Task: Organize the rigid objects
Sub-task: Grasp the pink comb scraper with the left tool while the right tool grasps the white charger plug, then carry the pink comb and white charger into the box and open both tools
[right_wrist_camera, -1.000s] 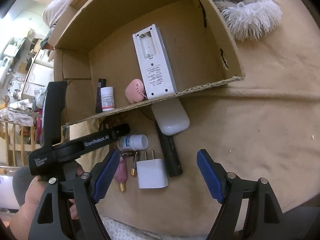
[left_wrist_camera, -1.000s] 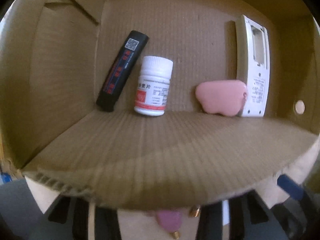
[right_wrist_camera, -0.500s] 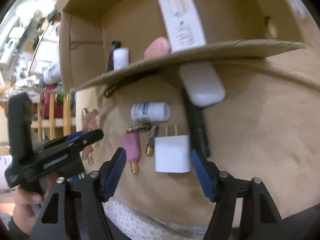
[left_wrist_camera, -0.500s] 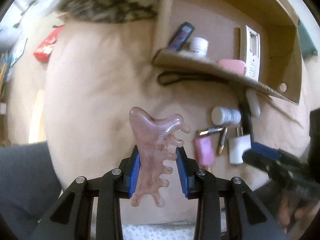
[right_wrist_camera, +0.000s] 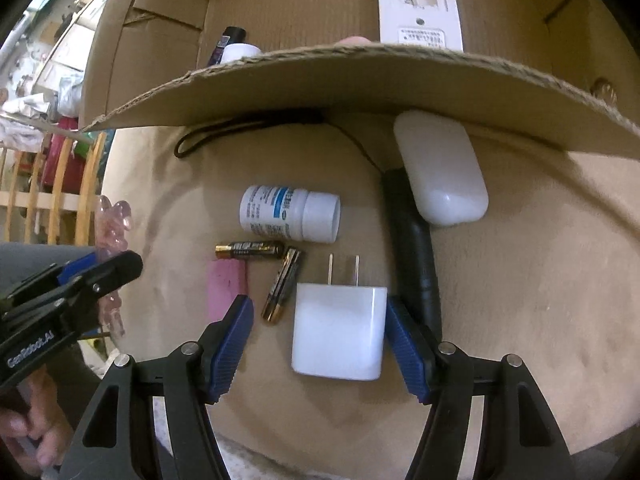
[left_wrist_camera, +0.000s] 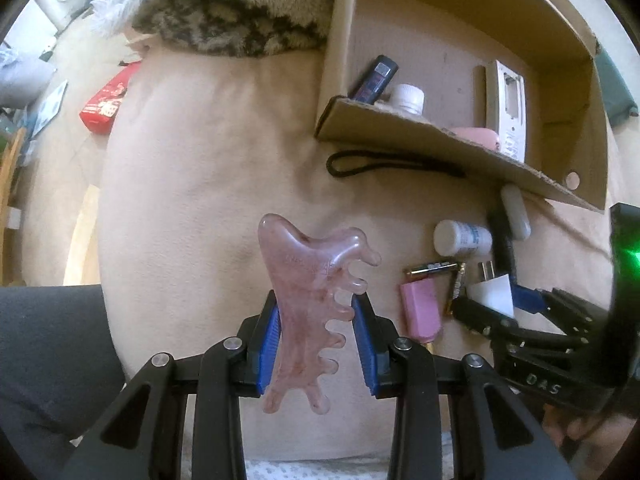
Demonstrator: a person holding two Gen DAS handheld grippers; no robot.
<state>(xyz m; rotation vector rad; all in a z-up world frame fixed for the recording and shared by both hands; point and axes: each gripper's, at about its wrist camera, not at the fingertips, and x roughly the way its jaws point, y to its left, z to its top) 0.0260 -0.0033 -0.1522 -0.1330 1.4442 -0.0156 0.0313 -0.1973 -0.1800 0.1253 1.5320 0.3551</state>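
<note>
Left tongs (left_wrist_camera: 316, 336): pinching the pink comb-shaped scraper (left_wrist_camera: 310, 300), held upright above the beige blanket (left_wrist_camera: 208, 184).
Right tongs (right_wrist_camera: 320, 344): spread, one blue pad on each side of the white charger plug (right_wrist_camera: 338, 330); right pad touching or just beside it, cannot tell which.
Around the plug: two batteries (right_wrist_camera: 280, 284), pink block (right_wrist_camera: 224, 288), white bottle (right_wrist_camera: 290, 218) on its side, black flashlight (right_wrist_camera: 414, 248), white case (right_wrist_camera: 440, 172).
Cardboard box (right_wrist_camera: 360, 76): at the blanket's far edge, holding a white remote (right_wrist_camera: 418, 4).

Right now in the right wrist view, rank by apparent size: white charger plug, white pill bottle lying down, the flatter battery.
1. white charger plug, though it sits nearest the camera, so its lead over the bottle is unsure.
2. white pill bottle.
3. battery, clearly smallest.
</note>
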